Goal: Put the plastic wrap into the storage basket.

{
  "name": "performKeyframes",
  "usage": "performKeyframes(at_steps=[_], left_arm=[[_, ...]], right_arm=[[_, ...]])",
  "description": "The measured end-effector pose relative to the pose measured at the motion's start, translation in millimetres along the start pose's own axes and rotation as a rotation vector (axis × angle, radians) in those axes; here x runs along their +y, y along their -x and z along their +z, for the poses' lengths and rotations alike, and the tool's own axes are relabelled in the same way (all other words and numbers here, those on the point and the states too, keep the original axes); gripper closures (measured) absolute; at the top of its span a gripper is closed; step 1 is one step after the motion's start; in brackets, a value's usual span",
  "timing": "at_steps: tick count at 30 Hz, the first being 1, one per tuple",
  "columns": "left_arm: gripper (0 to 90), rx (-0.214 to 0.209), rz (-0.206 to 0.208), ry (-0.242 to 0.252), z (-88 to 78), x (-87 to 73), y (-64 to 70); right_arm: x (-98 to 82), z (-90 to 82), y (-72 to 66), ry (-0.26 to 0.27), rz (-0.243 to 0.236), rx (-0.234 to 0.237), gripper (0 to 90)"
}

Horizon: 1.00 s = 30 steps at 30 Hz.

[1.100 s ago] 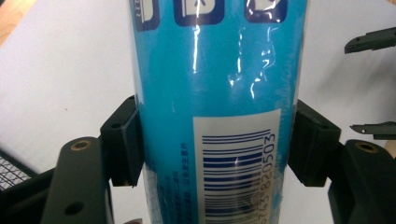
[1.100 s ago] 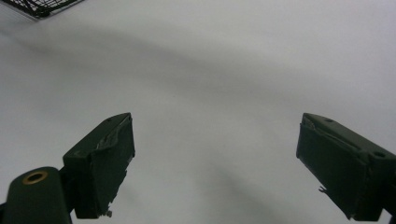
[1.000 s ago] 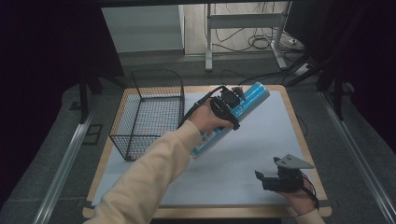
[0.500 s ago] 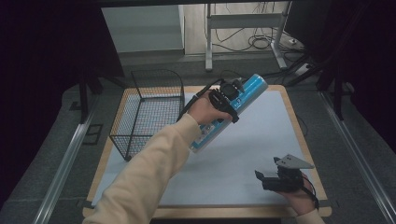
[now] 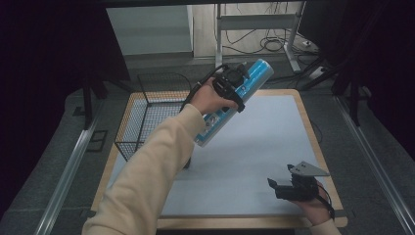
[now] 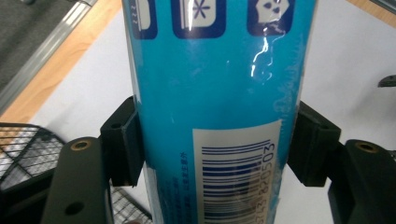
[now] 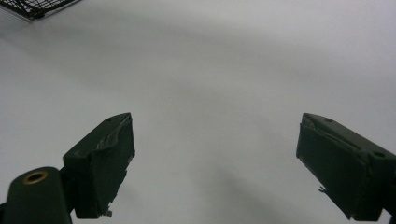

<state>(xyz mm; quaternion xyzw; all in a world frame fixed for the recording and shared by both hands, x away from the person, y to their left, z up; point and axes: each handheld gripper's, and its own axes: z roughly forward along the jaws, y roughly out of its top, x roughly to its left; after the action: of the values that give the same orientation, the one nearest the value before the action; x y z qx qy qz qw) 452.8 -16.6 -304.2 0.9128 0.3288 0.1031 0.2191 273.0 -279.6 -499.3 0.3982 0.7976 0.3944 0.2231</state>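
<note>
A long blue tube [image 5: 234, 100] with a white barcode label hangs tilted above the table, its upper end toward the far right. My left gripper [image 5: 230, 85] is shut on it near that upper half. In the left gripper view both black pads [image 6: 125, 140] press the sides of the blue tube [image 6: 219, 93]. At the near right of the table my right gripper [image 5: 279, 188] rests low and stands open. Its jaws are wide apart in the right gripper view [image 7: 215, 163], with nothing but white mat between them.
A black wire basket [image 5: 147, 115] stands at the left side of the table, just left of the lifted tube. The table is a wooden board [image 5: 313, 147] covered by a white mat [image 5: 254, 152]. Table legs and cables lie beyond the far edge.
My left gripper has lifted the blue tube up off the mat and a little toward the basket; its lower end now hangs free. The right gripper has stayed put.
</note>
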Motion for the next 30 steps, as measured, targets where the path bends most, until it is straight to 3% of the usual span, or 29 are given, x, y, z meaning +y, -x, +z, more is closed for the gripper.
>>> performKeyframes(at_steps=[8,18,30], left_arm=[[32.1,0.032,-0.028,-0.003,-16.5,-3.1,-18.4],[32.1,0.058,-0.074,0.000,-28.4,-23.2,-43.5],[32.2,0.101,-0.128,-0.020,-26.6,-51.1,-68.6]], right_arm=[[-0.4,0.2,0.4,-0.002,-0.002,0.001,11.7],[-0.8,0.2,-0.2,-0.006,0.001,-0.001,11.6],[-1.1,1.2,-0.7,-0.010,-0.001,-0.002,11.6]])
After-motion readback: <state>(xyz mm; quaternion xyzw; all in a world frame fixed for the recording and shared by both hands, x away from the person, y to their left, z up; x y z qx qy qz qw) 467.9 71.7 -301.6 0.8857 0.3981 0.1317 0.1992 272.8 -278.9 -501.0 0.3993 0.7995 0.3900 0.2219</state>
